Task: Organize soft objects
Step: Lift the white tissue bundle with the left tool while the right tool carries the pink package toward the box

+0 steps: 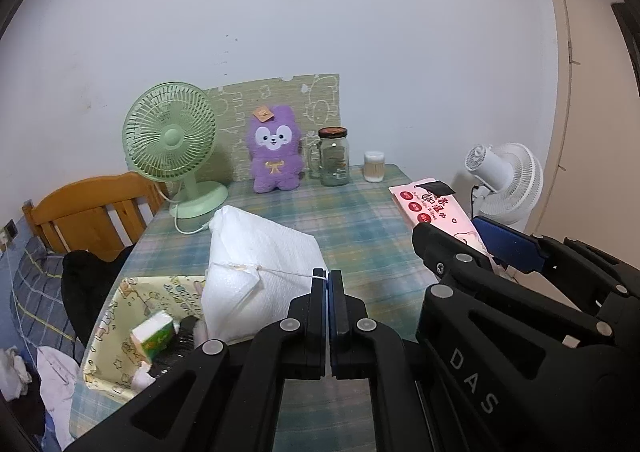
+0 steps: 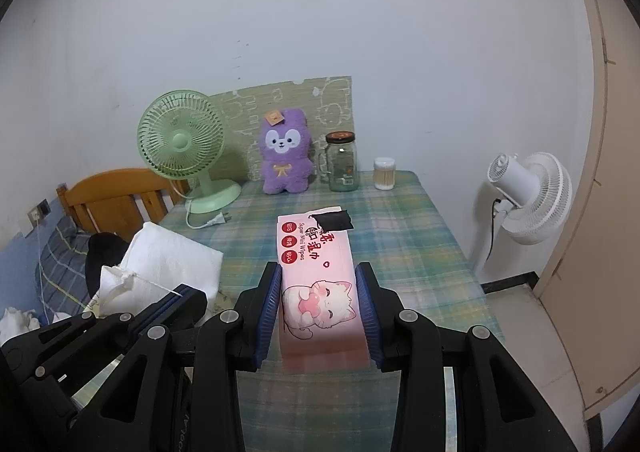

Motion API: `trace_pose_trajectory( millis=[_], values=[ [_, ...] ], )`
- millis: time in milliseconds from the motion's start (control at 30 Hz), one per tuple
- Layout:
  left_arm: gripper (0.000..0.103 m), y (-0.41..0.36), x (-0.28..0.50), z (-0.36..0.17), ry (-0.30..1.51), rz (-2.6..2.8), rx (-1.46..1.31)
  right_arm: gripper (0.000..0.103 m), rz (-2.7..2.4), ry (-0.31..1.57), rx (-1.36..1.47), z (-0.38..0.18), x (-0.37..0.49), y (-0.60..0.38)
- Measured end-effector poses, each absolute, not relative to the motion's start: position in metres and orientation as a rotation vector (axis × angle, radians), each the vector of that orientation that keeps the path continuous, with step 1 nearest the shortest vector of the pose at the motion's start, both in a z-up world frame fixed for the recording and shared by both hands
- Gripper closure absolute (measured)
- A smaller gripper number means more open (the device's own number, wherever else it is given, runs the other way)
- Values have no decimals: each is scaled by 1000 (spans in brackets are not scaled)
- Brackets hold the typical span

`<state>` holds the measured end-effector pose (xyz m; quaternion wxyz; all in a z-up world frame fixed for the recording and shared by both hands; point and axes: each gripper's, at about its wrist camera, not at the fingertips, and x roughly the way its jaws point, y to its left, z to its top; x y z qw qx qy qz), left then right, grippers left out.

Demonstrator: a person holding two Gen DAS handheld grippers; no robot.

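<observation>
Wipes pack (image 2: 316, 272), pink with a cat print, sat clamped across its width between the right gripper (image 2: 320, 308) pads, blue pads pressing its two long sides at the near end. Long axis ran straight away from the camera toward the back wall; cat end near, black flap (image 2: 333, 221) at the far end. Whether the pack rested on the plaid tablecloth (image 2: 404, 236) or was lifted off it, can't tell. From the left wrist view the same pack (image 1: 428, 208) ran diagonally, far end up-left.

Left gripper (image 1: 328, 284) jaws were pinched nearly together on a thin string (image 1: 286, 273) of the white bag (image 1: 256, 252), which bulged up just ahead of the fingers, over the near-left table edge. Patterned basket (image 1: 112, 312) sat below-left of the bag, holding a green-and-white tissue packet (image 1: 154, 336) and something dark.

Back row against the wall: green desk fan (image 2: 182, 144), purple plush (image 2: 285, 152) upright facing the camera, glass jar (image 2: 342, 164), cotton swab tub (image 2: 385, 174). White floor fan (image 2: 528, 196) stood off the table's right side.
</observation>
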<state>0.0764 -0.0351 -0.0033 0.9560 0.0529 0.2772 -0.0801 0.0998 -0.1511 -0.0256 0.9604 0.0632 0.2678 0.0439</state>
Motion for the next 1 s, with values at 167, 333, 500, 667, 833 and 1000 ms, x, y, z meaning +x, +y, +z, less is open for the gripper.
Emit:
trace_pose_trajectory(
  millis=[167,333,500,667,833,1000],
  values=[
    [103,-19,79,-3,563,-151,104,62,113,545,122,-25,106,-133],
    [103,-5,82,-3,561,-141,97,62,134,544,112,-24,110,-116],
    [103,12,87,-5,565,-131,93,62,152,542,103,-25,118,-98],
    [103,31,92,-8,571,-113,87,62,176,552,89,-28,126,-77],
    [103,48,98,-13,583,-92,83,62,199,565,93,-34,135,-61],
    [103,65,106,-22,601,-78,69,62,219,591,84,-43,147,-44]
  ],
)
